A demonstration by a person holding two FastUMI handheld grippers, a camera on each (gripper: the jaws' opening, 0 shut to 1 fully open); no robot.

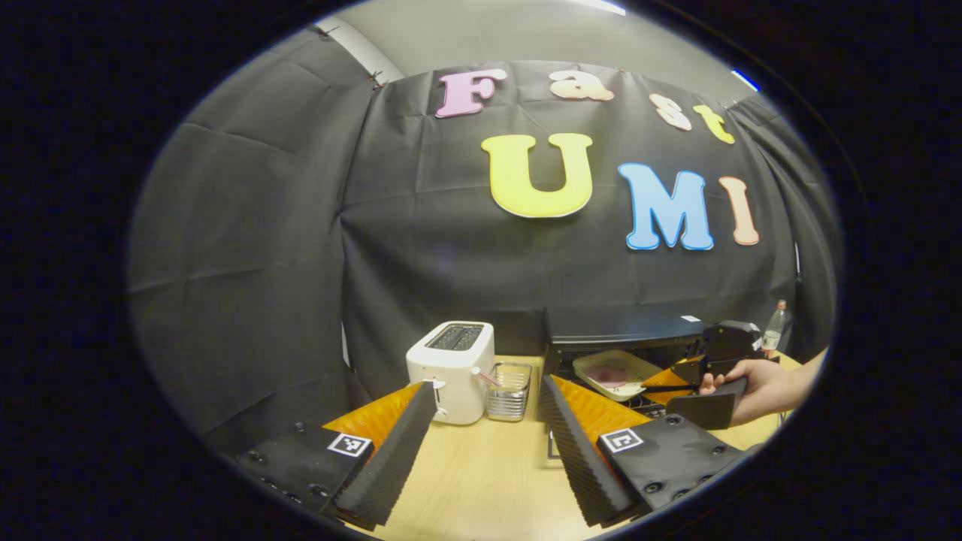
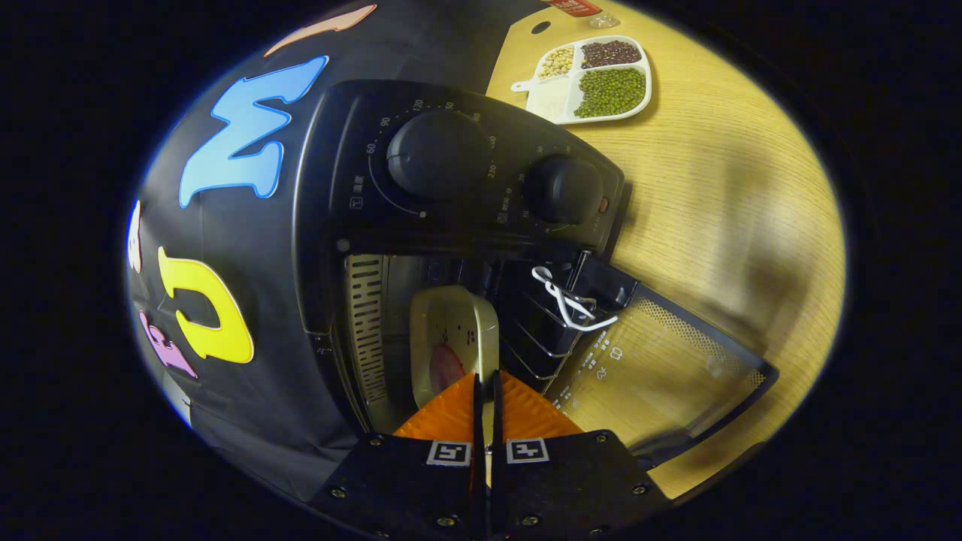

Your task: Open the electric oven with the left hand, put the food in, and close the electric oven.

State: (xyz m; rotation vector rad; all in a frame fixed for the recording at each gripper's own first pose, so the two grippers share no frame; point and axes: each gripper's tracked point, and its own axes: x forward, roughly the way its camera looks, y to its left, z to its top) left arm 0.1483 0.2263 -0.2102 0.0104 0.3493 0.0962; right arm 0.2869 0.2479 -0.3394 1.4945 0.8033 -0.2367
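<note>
Wooden table (image 1: 481, 473): toaster (image 1: 451, 368), basket (image 1: 509, 391); left jaws released; right jaws grasping plate (image 2: 451, 338) inside oven (image 2: 451, 180)

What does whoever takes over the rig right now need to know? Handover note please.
Left gripper: open, empty, above the table, facing the toaster.
Right gripper: shut on the rim of the plate of food, plate partly inside the oven.
Oven door is down, open.
Done: door opened, plate brought into the cavity.
Left: set the plate down inside, release, back the right gripper out, close the door with the left.
</note>
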